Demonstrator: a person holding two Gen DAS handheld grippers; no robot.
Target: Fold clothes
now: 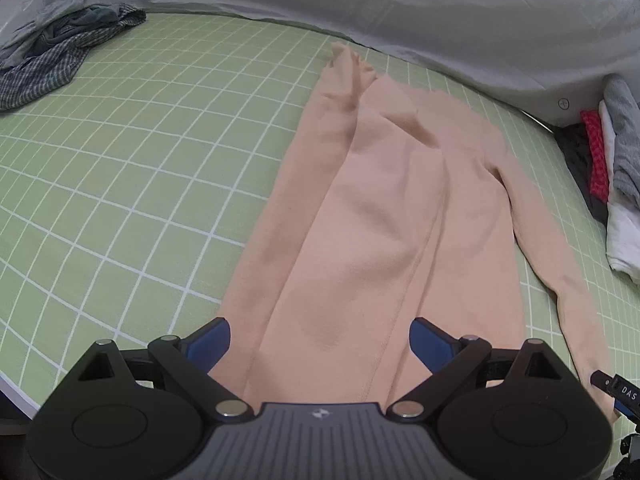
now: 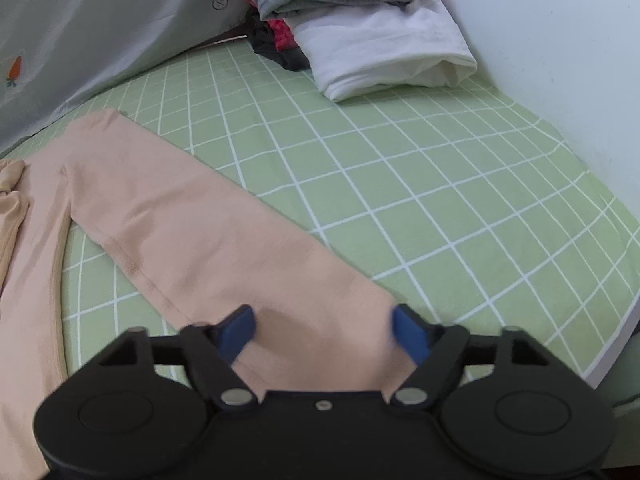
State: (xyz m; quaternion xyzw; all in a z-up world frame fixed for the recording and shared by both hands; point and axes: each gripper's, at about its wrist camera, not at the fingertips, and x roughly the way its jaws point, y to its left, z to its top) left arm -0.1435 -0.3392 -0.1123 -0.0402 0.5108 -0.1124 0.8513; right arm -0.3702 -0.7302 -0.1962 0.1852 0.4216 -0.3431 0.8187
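Two grippers, both spread wide, neither holding anything. My left gripper [image 1: 320, 338] sits over the near hem of the peach top [image 1: 384, 216], its blue pads either side of the body panel; I read that as lining up to pinch the hem. The top lies flat on the green grid sheet [image 1: 132, 168], lengthwise away from me, one sleeve already laid over the body on the left side, so the left half looks folded in. The other sleeve [image 2: 208, 240] runs out diagonally to the right, flat on the sheet, cuff end toward my right gripper [image 2: 322, 330]. That gripper's jaws stand wide apart around the cuff, cloth between them but not pinched; the pads look motion-blurred, so I can't tell whether they touch the fabric. My judgement: the right one is placed there to take the cuff and carry the sleeve across the body, matching the left side.

A folded stack [image 2: 376, 40], grey on white with red and dark pieces behind, sits at the far right by the wall, likely the done pile. A crumpled plaid heap [image 1: 60, 52] sits far left, likely still to do. A grey quilt [image 1: 400, 20] borders the far edge, well apart from the cuff.
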